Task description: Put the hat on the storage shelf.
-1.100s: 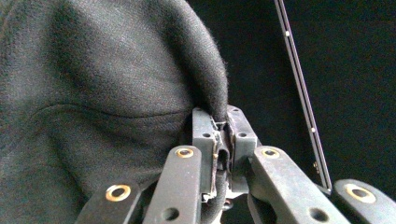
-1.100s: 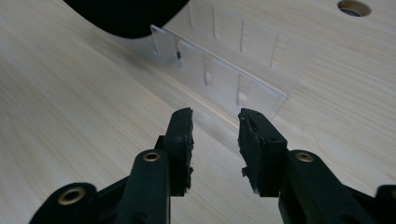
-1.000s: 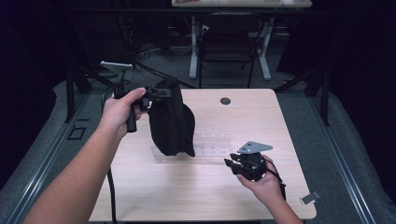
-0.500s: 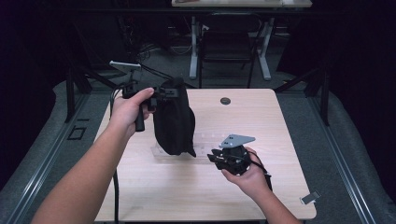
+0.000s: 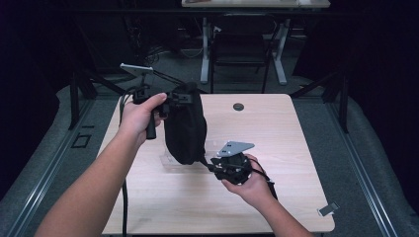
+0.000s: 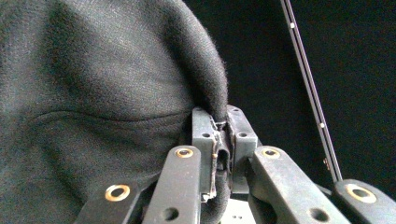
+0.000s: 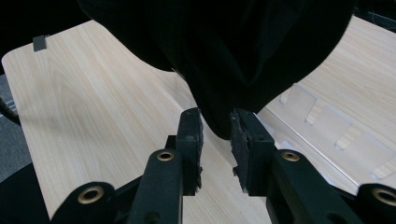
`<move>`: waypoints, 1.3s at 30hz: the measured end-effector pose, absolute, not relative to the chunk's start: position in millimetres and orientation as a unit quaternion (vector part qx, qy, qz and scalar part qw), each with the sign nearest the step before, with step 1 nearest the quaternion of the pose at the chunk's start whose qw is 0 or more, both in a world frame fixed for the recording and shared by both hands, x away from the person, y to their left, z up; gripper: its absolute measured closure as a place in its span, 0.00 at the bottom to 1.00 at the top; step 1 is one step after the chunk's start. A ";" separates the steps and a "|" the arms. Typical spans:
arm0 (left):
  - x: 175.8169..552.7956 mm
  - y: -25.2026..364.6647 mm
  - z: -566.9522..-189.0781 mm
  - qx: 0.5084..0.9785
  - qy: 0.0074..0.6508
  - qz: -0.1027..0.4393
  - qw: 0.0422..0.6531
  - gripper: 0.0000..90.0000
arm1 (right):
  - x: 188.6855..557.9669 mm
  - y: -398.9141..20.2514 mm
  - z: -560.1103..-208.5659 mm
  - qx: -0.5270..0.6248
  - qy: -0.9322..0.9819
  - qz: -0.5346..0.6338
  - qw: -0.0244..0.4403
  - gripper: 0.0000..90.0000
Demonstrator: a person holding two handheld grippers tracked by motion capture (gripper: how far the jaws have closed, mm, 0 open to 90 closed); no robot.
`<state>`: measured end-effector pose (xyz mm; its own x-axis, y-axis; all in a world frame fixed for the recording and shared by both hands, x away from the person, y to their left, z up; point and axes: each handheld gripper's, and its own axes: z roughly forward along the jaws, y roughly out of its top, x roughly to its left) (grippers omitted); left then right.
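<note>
A black cloth [image 5: 185, 128] hangs above the wooden table [image 5: 296, 148], held up by its top edge. My left gripper [image 5: 190, 96] is shut on that edge; in the left gripper view the fabric [image 6: 93, 93] is pinched between its jaws [image 6: 219, 121]. My right gripper [image 5: 210, 165] is at the cloth's bottom tip. Its jaws have just been closing, and in the right gripper view the tip of the cloth [image 7: 224, 46] sits pressed between the pads [image 7: 217, 126]. A clear plastic sheet [image 7: 327, 126] lies flat on the table under the cloth.
A small black round cap [image 5: 238, 106] sits near the table's far edge. A small grey tag [image 5: 328, 209] lies at the front right corner. Desk legs and a chair [image 5: 242, 54] stand beyond the table.
My right hand has moved left and up to the cloth's lower tip. The left hand holds the cloth in about the same place.
</note>
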<state>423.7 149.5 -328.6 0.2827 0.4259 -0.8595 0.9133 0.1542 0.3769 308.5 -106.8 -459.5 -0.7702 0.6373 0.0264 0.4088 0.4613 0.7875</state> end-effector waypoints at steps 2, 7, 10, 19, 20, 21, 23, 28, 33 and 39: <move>423.5 149.0 -328.8 0.608 0.549 -0.234 0.523 0.94 | 310.0 -103.7 -460.6 0.307 0.845 0.415 0.138 0.82; 423.6 148.8 -328.8 0.609 0.549 -0.234 0.523 0.94 | 312.2 -94.5 -461.6 0.305 0.846 0.415 0.138 0.82; 423.3 149.1 -328.6 0.609 0.548 -0.233 0.523 0.94 | 312.7 -89.1 -461.7 0.301 0.847 0.415 0.140 0.83; 423.3 149.6 -328.5 0.608 0.549 -0.231 0.525 0.93 | 313.7 -80.1 -463.2 0.291 0.855 0.394 0.167 0.89; 423.3 149.7 -328.6 0.607 0.549 -0.232 0.526 0.93 | 313.2 -79.3 -463.6 0.289 0.855 0.395 0.172 0.90; 423.3 149.7 -328.6 0.607 0.549 -0.232 0.526 0.93 | 313.2 -79.3 -463.6 0.289 0.855 0.395 0.172 0.90; 423.2 149.7 -328.3 0.603 0.547 -0.233 0.532 0.91 | 311.2 -77.8 -463.7 0.282 0.857 0.391 0.185 0.91; 423.1 149.5 -328.0 0.598 0.540 -0.241 0.541 0.83 | 309.2 -77.6 -463.8 0.273 0.860 0.384 0.196 0.92; 421.7 152.2 -326.2 0.591 0.535 -0.239 0.554 0.68 | 308.3 -77.6 -464.3 0.269 0.860 0.383 0.202 0.93; 419.0 161.4 -324.0 0.595 0.536 -0.219 0.558 0.59 | 306.8 -79.5 -466.2 0.272 0.858 0.386 0.200 0.93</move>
